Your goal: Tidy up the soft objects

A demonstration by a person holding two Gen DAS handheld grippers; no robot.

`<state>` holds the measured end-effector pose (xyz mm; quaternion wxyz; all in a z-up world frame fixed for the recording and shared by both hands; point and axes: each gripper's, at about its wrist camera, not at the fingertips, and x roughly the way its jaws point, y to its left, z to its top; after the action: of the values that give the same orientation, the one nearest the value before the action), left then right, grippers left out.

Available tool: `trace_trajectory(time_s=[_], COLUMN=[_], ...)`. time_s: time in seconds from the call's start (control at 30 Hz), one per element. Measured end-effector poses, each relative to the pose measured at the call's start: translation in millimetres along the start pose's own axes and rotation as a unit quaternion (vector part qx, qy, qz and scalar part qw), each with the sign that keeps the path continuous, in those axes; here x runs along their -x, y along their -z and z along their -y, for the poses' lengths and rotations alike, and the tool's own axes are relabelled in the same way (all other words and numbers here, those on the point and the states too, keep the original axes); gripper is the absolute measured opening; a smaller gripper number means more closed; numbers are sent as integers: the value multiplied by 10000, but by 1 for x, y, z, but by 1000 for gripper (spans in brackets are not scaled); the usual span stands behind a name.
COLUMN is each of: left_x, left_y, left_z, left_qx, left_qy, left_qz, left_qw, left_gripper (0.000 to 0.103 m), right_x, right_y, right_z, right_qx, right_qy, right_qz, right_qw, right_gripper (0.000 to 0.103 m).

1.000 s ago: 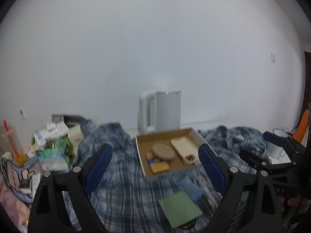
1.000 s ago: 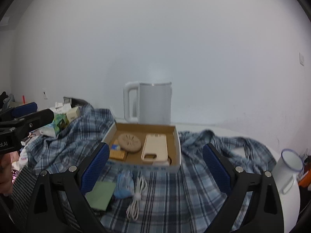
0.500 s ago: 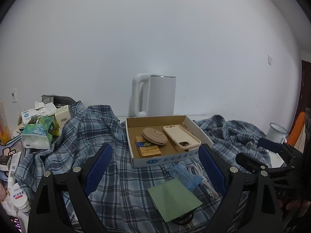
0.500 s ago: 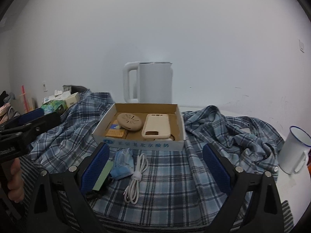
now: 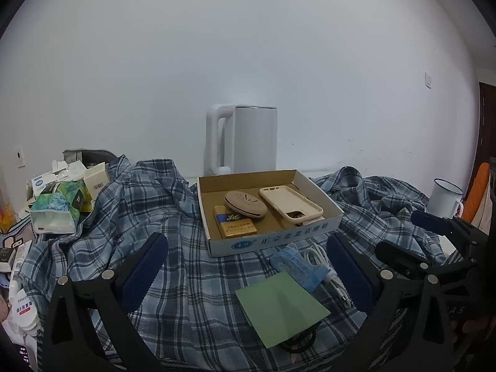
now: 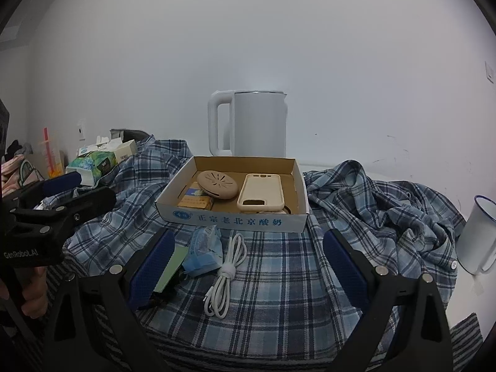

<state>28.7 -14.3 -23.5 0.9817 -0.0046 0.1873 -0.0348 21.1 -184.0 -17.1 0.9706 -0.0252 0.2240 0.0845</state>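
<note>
A rumpled blue plaid shirt (image 5: 161,217) (image 6: 372,204) covers the table. On it stands an open cardboard box (image 5: 272,238) (image 6: 232,220) holding a beige phone case (image 5: 291,204), a round beige pad (image 5: 245,204) and a yellow pack (image 5: 235,224). In front of the box lie a blue soft packet (image 5: 300,266) (image 6: 203,248), a coiled white cable (image 6: 229,272) and a green sheet (image 5: 279,307). My left gripper (image 5: 245,245) hovers before the box, its jaws opening with nothing between them. Beside it, my right gripper (image 6: 248,238) stands open and empty.
A white kettle (image 5: 248,139) stands behind the box against the wall. A white enamel mug (image 6: 477,238) sits at the right edge. Tissue packs and small boxes (image 5: 59,207) pile up at the left.
Both grippers have sunk toward the table, so the box and shirt now sit higher in both views. Nothing was taken hold of.
</note>
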Motion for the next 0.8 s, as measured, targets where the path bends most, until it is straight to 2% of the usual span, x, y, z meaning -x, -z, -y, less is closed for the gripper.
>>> trace_trajectory(time_s=[0.8], left_x=[-2], left_y=[0], left_z=[-1], left_qx=[30], left_qy=[-14], left_qz=[-96], left_qw=[9999], left_gripper=[103], right_x=[-3], right_y=[2], right_z=[-1], right_qx=[57], right_qy=[30], right_qz=[-50], right_qw=[10000], right_gripper=[96])
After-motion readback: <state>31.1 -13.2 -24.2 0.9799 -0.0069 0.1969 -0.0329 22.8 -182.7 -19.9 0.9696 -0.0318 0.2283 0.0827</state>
